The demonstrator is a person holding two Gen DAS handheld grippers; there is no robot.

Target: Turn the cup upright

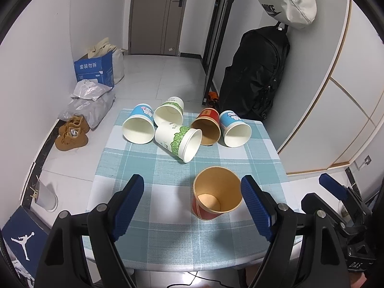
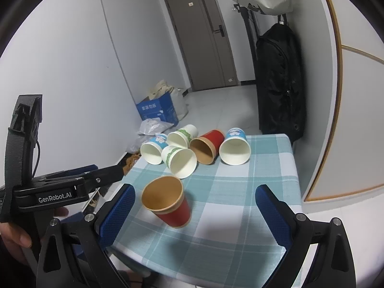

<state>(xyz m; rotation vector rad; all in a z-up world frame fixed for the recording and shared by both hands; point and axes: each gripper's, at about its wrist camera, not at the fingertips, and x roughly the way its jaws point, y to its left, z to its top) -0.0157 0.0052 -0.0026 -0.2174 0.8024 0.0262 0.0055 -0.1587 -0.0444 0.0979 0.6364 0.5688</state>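
Note:
A red paper cup (image 1: 214, 195) stands upright near the front of the checked tablecloth (image 1: 153, 168); it also shows in the right wrist view (image 2: 168, 201). Behind it several cups lie on their sides: a blue one (image 1: 139, 126), two green-patterned ones (image 1: 178, 140) (image 1: 169, 111), a red one (image 1: 207, 126) and another blue one (image 1: 234, 128). My left gripper (image 1: 192, 206) is open and empty, its fingers either side of the upright cup without touching it. My right gripper (image 2: 194, 216) is open and empty, just in front of the same cup.
The table's (image 2: 264, 168) front and right edges are close. On the floor left lie brown shoes (image 1: 72, 134), plastic bags (image 1: 88, 100) and a blue box (image 1: 94, 69). A black backpack (image 1: 254, 72) hangs at the right wall. The left gripper's body (image 2: 60, 189) shows in the right wrist view.

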